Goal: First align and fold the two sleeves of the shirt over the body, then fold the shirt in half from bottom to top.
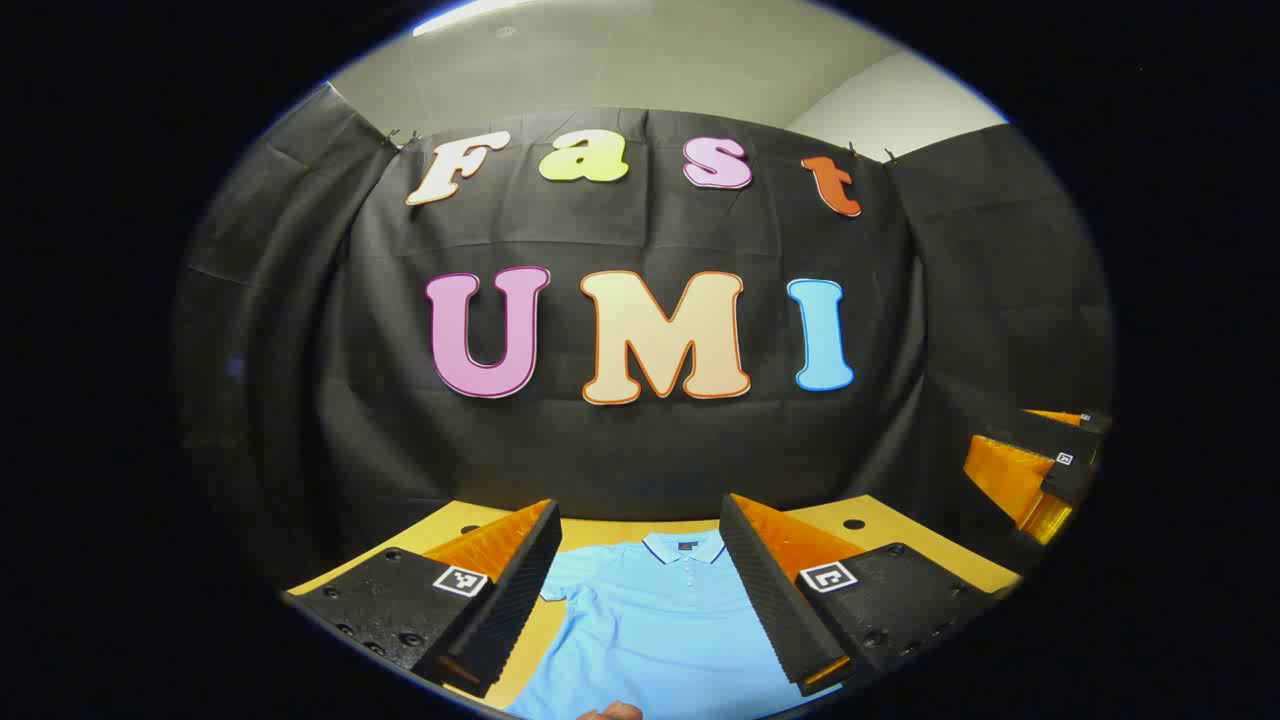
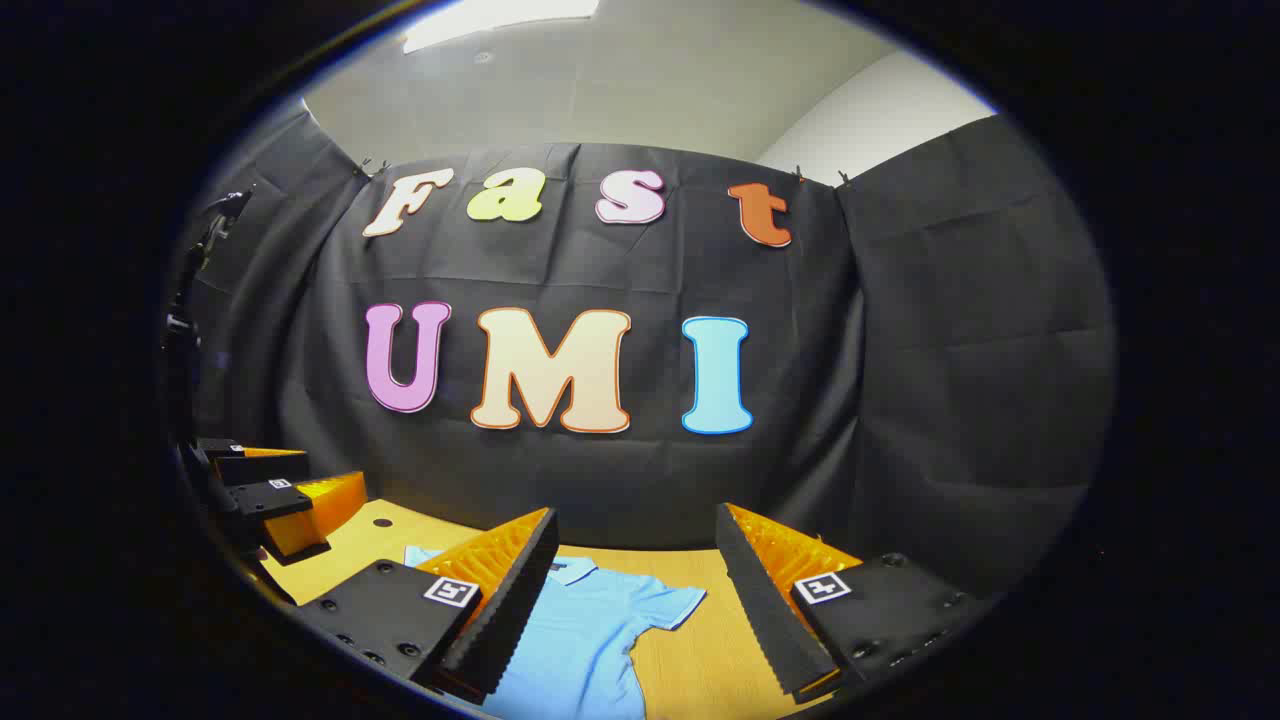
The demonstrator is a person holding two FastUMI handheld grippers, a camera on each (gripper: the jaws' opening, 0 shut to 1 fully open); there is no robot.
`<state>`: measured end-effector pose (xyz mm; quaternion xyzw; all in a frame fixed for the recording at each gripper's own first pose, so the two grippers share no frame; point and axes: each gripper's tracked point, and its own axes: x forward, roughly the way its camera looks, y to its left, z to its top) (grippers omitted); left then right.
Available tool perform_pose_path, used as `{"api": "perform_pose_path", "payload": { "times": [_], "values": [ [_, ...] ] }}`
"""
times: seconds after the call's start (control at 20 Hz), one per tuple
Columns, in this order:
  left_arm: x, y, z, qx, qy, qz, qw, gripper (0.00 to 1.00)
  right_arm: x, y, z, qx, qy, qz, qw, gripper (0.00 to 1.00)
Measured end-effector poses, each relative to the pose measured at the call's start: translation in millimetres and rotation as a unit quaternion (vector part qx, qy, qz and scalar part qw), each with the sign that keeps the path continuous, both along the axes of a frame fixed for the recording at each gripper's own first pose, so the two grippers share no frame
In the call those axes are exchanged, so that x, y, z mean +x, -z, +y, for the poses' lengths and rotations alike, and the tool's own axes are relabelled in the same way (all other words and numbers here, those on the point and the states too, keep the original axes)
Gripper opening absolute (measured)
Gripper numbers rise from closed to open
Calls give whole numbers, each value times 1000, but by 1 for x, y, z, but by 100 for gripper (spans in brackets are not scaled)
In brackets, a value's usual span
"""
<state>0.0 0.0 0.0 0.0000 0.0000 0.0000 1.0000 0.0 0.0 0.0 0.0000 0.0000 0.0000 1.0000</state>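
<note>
In the left gripper view we see our left gripper (image 1: 640,590) held above the tabletop (image 1: 880,540) with its two fingers spread wide and nothing between them. Straight ahead of it and below, framed in the gap between the fingers, lies the light blue polo shirt (image 1: 650,630), spread flat with its collar (image 1: 685,550) pointing away from us toward the black cloth wall. One short sleeve (image 1: 565,580) runs out toward the gripper's left finger. A small part of a hand (image 1: 610,712) shows at the very bottom edge, in front of the shirt. Far off to the gripper's right, at the rim of this view, we see the right gripper (image 1: 1040,470), raised off the table.

In the right gripper view our right gripper (image 2: 640,600) also hangs over the wooden table, fingers set wide apart and gripping nothing. The shirt (image 2: 580,640) lies ahead and to this gripper's left, partly behind its left finger, with a short sleeve (image 2: 665,605) reaching into the gap between the fingers. The left gripper (image 2: 290,505) shows well off to the left, above the table's near corner, apart from the shirt.

Both sleeves lie out flat, not folded over the body.
</note>
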Motion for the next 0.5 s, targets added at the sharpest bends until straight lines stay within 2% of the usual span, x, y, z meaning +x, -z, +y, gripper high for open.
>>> {"api": "perform_pose_path", "payload": {
  "times": [0.5],
  "values": [
    [-1,-4,-4,7,-11,-8,1000,97,0,1,-6,0,-15,3,1000,98]
  ]
}}
